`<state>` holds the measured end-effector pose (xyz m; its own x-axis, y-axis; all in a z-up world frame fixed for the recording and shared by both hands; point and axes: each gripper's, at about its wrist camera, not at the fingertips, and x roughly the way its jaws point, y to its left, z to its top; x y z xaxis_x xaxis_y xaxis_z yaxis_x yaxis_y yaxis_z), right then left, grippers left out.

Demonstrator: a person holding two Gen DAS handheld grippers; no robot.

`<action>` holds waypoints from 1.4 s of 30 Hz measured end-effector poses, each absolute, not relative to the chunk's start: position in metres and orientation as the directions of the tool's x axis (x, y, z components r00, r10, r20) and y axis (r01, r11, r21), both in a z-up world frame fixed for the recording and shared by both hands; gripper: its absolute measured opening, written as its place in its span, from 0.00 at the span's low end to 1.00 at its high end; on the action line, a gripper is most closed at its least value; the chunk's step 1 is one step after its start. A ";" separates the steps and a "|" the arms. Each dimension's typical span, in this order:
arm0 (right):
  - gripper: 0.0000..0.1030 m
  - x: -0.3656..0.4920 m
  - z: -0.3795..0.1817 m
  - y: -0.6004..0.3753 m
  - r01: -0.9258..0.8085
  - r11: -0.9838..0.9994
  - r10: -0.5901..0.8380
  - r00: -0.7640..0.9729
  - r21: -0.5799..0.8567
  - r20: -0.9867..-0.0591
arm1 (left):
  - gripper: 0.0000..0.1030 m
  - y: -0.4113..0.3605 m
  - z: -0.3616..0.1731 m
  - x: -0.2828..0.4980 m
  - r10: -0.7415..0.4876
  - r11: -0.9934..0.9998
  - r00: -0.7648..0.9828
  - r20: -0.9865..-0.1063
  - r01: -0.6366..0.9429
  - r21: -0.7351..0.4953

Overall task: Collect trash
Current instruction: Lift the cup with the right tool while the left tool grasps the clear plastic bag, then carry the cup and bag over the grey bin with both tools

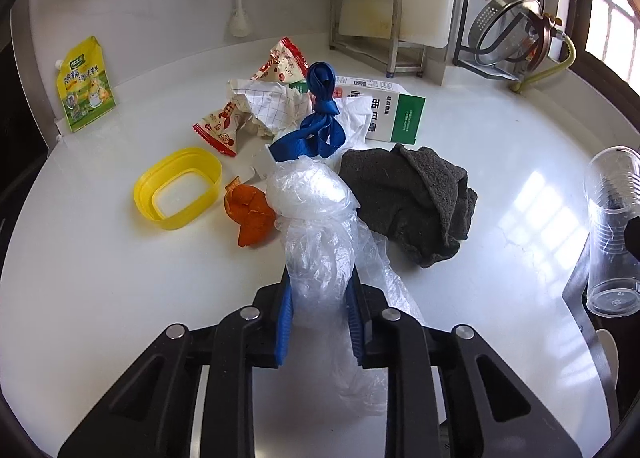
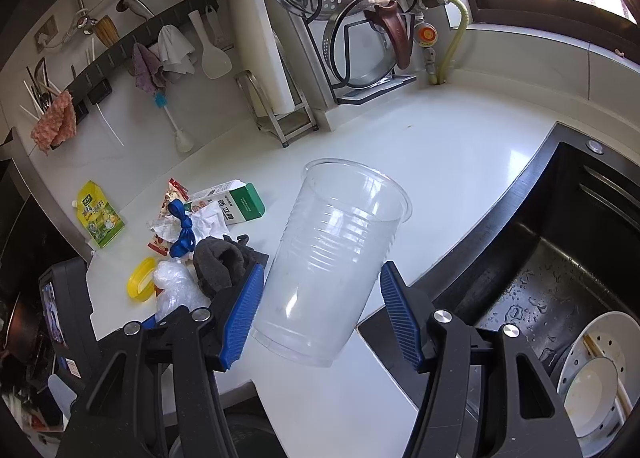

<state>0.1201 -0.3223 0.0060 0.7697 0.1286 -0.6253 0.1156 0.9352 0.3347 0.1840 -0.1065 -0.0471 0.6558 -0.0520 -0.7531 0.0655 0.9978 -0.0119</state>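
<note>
Pinching clear film, left fingers; right fingers gripping cup; carton print seemingly Chinese

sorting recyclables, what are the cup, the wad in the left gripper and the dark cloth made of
Cup: clear thin plastic, ribbed, see-through. Wad: crinkly translucent plastic film, glossy. Dark cloth: grey looped fabric, matte, likely terry or microfibre.

Upper centre of the left wrist view, the white-and-green carton bears large Chinese characters; at far left the yellow spout pouch carries Chinese lettering, too small to read.
</note>
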 end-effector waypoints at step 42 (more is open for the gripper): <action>0.57 -0.051 -0.012 -0.208 -0.017 0.984 0.142 0.687 0.180 -0.713 | 0.16 -0.047 -0.007 -0.025 -0.138 0.970 0.695 -0.706 0.238 0.045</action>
